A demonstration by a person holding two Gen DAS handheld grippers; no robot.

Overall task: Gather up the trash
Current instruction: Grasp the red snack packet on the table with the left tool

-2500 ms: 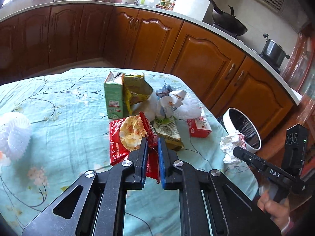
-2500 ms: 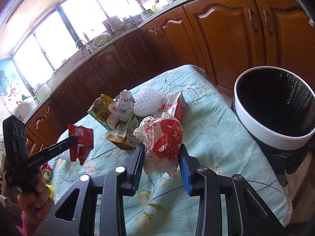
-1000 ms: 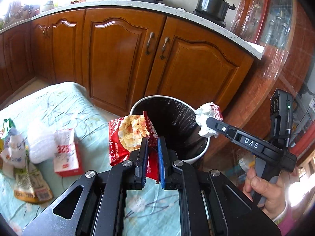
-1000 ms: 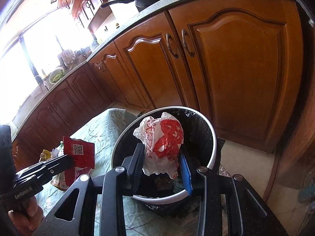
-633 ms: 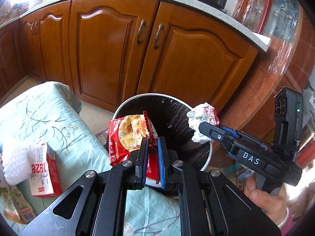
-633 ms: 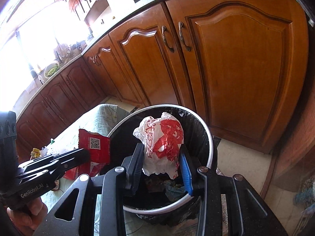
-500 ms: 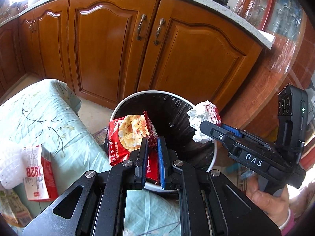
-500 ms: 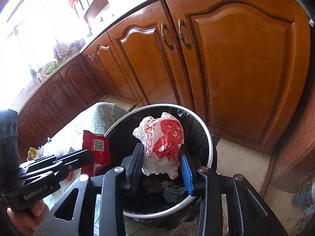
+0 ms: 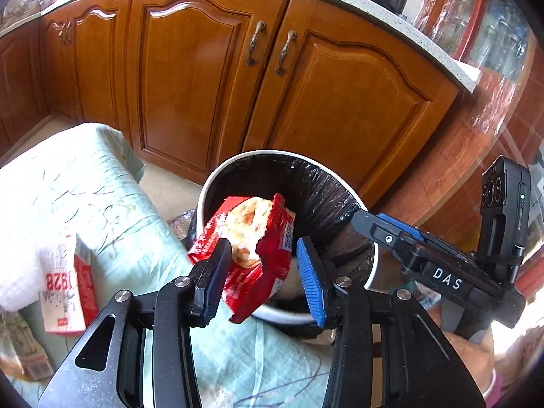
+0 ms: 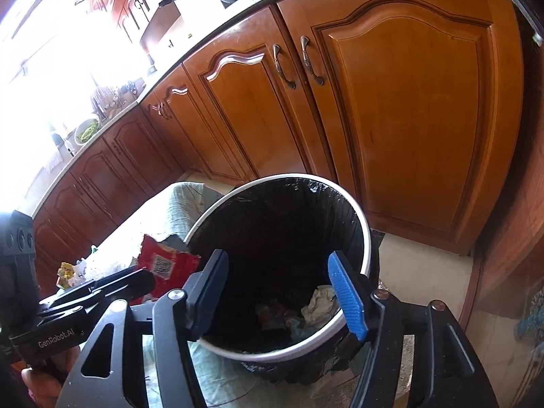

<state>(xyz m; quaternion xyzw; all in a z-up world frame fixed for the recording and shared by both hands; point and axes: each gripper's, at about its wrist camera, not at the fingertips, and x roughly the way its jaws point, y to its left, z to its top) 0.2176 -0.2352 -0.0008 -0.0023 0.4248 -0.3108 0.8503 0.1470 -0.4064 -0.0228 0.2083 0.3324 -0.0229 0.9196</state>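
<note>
A kitchen seen from 2 gripper-mounted fisheye cameras. In the left wrist view, the left gripper [image 9: 263, 265] has its 2 fingers spread wide apart, and a red snack wrapper [image 9: 250, 248] printed with a food picture sits tilted between them, over the near rim of a round white trash bin [image 9: 340, 183] lined with a black bag. The wrapper overlaps the left finger in the view, but whether it touches cannot be told; it is clear of the blue-padded right finger. The bin stands on the floor just beside a table covered in a pale green floral cloth [image 9: 102, 210]. On the cloth, to the left, lies a red and white carton [image 9: 66, 289] next to something white. In the right wrist view, the right gripper [image 10: 277, 292] hangs over the bin opening with its fingers spread and nothing between them. Down in the bin, crumpled trash [image 10: 316, 306] lies at the bottom. The red wrapper shows at the bin's left rim. Brown wooden cabinet doors [image 10: 391, 108] stand behind the bin.
</note>
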